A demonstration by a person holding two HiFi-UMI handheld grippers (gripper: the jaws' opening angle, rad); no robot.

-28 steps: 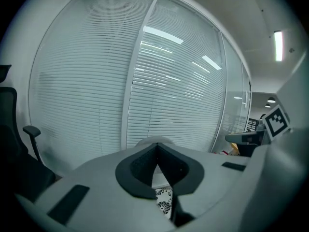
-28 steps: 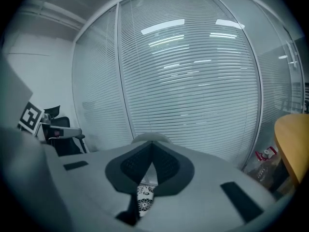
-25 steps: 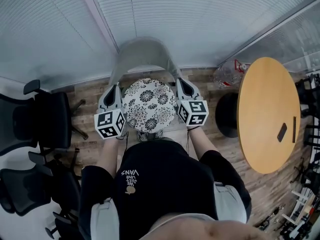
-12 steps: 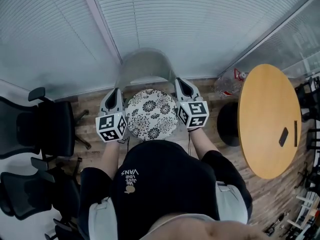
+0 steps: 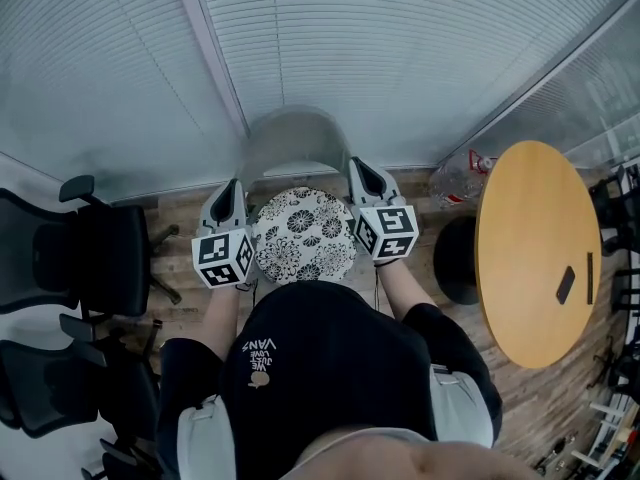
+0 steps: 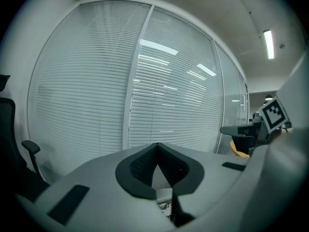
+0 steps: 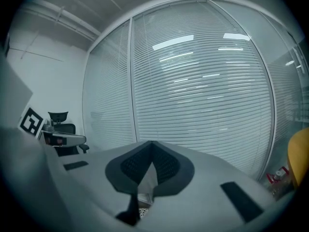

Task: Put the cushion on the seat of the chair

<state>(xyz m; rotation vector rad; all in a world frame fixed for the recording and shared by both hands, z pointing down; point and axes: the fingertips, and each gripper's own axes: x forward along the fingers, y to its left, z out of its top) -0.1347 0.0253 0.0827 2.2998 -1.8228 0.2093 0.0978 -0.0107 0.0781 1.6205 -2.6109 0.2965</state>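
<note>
**Ana:** White slatted blinds point(image 5: 400, 58) fill the far wall above a wood-plank floor point(image 5: 180, 193). The pale grey shell-backed chair point(image 5: 295, 138) stands right against them. Where's the cushion now?

**Ben:** The round black-and-white floral cushion point(image 5: 305, 233) hangs in the air in front of the chair's back, between the two tools. The left gripper point(image 5: 231, 188) is at its left edge and the right gripper point(image 5: 363, 172) at its right edge.

**Ana:** And the jaws?

**Ben:** Both pairs are closed tight, with their tips meeting. Each gripper view shows a scrap of the floral fabric low between the pads, so I judge each one is pinching the cushion's rim.

**Ana:** What's different from a second ago?

**Ben:** The cushion is higher. A second ago it hung lower, nearer the person's body, and covered more of the chair in the head view. Now both grippers have come up together and stay level with each other, so the cushion still lies flat between them. More of the chair back shows clear above it.

**Ana:** So the task is partly done?

**Ben:** It's lifted but not placed. The cushion hides the seat from the head view, so I can't tell how far above it the cushion is. What's left, I'd say, is to carry it forward and lower it squarely. The grippers will need to stay even, or one edge may sag.

**Ana:** Anything in the way?

**Ben:** No. The round tan table point(image 5: 535, 238) and the black office chairs point(image 5: 90, 258) are well apart from it.
</note>
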